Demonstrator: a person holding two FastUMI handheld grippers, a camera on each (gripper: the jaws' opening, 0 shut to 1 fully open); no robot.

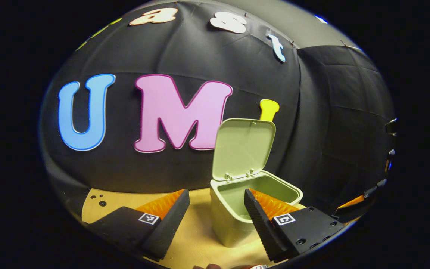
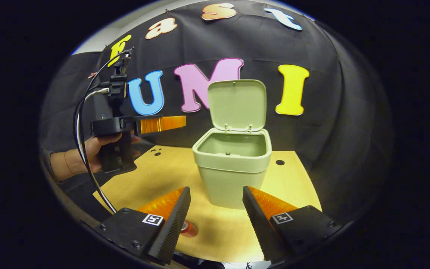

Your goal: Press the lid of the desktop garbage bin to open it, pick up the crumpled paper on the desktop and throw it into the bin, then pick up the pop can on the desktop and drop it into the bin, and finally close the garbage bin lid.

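A pale green garbage bin [image 2: 232, 170] with a matching green lid [image 2: 237, 105] is seen on a light yellowish wood-toned worktop [image 2: 297, 186]. A small red-orange item [image 2: 189, 228] is glimpsed low down; black-and-white square markers [image 2: 152, 219] are borne by the gripper bodies.

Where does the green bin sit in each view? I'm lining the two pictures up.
Left gripper view: bin lower right of centre, partly behind the left tool's far finger, lid up.
Right gripper view: bin at centre, beyond the right tool, lid up.
Shared landmark: the wooden tabletop under it.
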